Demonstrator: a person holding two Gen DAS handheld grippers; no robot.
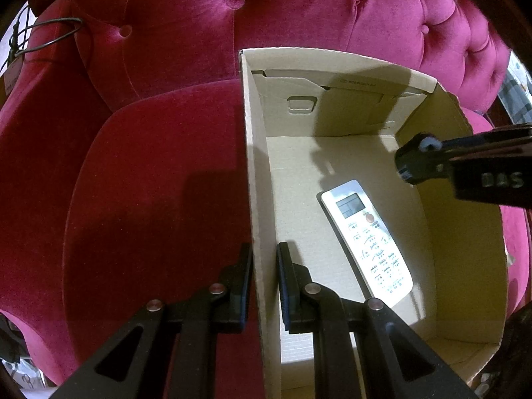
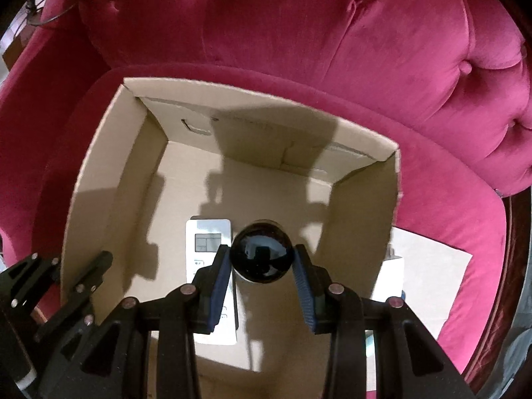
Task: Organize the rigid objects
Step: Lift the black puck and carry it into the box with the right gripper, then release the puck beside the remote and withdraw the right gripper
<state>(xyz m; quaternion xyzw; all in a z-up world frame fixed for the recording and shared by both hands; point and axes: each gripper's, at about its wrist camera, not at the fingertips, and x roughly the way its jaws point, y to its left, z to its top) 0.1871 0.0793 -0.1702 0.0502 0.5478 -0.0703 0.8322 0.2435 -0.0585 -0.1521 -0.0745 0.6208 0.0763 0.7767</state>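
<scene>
Left gripper [image 1: 264, 286]: clamps cardboard box [image 1: 254, 173] wall | Right gripper [image 2: 262, 282]: grips black ball [image 2: 262, 255] above white remote [image 2: 207, 236]

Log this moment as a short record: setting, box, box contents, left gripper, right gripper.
setting: red tufted armchair
box: open cardboard box on the seat
contents: white remote lying flat on the floor of the box, buttons up
left gripper: shut on the box's left wall
right gripper: shut on a glossy black round object, held above the remote inside the box
</scene>
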